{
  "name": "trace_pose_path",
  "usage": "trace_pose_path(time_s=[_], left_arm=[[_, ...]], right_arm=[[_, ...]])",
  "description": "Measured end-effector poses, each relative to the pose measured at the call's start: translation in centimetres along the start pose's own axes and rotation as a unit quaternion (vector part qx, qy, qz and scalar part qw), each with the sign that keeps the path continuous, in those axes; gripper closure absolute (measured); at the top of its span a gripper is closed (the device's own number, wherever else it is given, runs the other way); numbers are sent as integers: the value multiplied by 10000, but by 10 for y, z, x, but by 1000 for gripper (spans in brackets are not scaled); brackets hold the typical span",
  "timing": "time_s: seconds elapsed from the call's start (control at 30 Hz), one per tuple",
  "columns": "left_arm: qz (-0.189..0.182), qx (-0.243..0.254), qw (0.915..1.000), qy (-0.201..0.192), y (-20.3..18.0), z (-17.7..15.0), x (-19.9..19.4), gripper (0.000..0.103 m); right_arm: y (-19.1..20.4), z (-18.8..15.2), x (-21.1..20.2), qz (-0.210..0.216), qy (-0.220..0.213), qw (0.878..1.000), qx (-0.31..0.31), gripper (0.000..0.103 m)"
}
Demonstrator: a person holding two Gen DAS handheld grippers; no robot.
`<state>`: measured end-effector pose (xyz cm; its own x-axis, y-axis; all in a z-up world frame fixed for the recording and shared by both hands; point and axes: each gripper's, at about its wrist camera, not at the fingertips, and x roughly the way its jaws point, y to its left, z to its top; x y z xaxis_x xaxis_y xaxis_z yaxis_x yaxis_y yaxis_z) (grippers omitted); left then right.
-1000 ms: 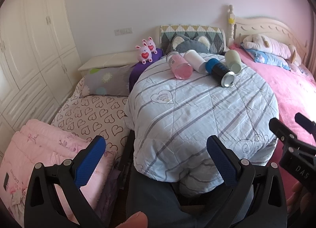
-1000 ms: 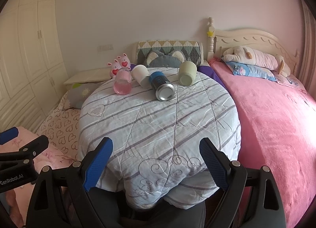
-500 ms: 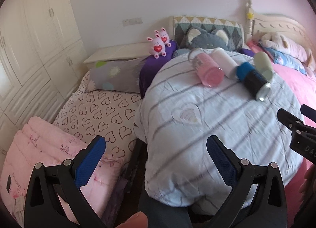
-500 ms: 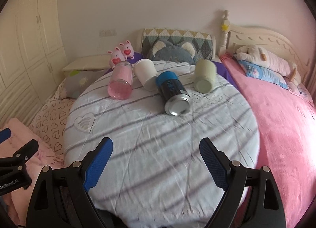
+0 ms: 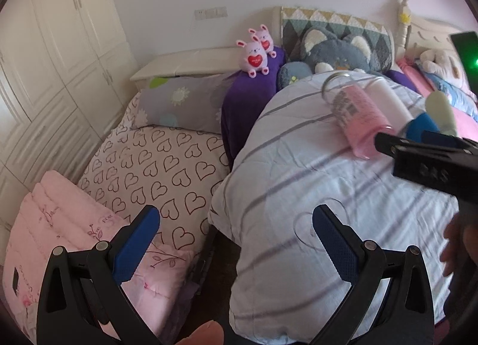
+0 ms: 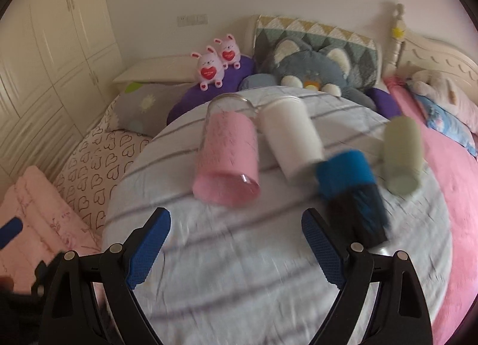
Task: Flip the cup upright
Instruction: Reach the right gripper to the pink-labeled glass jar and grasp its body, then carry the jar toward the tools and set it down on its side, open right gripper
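Several cups lie on their sides on a round table under a striped quilt [image 6: 239, 255]. A pink glass cup [image 6: 228, 159] lies at the left, a white cup [image 6: 291, 140] beside it, a blue and black cup [image 6: 349, 192] and a pale green cup [image 6: 401, 153] to the right. My right gripper [image 6: 236, 234] is open and empty, just short of the pink cup. My left gripper [image 5: 236, 237] is open and empty over the table's left edge; the pink cup [image 5: 358, 117] is far ahead to its right. The right gripper's black body [image 5: 430, 162] crosses the left wrist view.
A bed with heart-print sheet [image 5: 155, 171] and folded pink blanket [image 5: 68, 225] lies left of the table. A pink bed [image 6: 460, 183] lies to the right. Plush rabbits [image 6: 215, 65], a cat cushion [image 6: 313, 61] and white wardrobes [image 5: 44, 61] stand behind.
Both grippers have moved forward toward the table. The right gripper has closed in on the cups, which now look much larger. The left view has swung left.
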<state>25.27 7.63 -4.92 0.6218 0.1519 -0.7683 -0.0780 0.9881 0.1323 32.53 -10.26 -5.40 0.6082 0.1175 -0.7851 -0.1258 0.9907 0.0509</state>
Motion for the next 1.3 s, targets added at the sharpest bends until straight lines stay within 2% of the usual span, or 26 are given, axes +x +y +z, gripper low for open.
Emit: trace_pose_path(time_s=[0.3, 0.47, 0.7, 0.77, 0.83, 1.1, 1.3], left_arm=[[-15, -102, 9995, 301, 16, 17, 43, 0], [-107, -164, 9991, 374, 17, 29, 63, 0], [-144, -214, 9984, 504, 14, 41, 87, 0], [-133, -227, 9983, 528, 15, 45, 92, 0], [-118, -238, 9981, 550, 15, 46, 94, 0], [-111, -236, 9985, 490, 13, 42, 78, 0], [-145, -211, 9990, 372, 6, 21, 44, 0]], right_arm=[[11, 32, 61, -24, 480, 9988, 16, 13], [10, 38, 76, -78, 681, 9976, 34, 13], [6, 44, 96, 70, 911, 9958, 99, 13], [7, 44, 101, 64, 938, 9956, 59, 33], [8, 45, 103, 127, 927, 9956, 51, 34], [6, 36, 87, 369, 910, 9951, 107, 34], [0, 9, 44, 573, 748, 9952, 268, 34]])
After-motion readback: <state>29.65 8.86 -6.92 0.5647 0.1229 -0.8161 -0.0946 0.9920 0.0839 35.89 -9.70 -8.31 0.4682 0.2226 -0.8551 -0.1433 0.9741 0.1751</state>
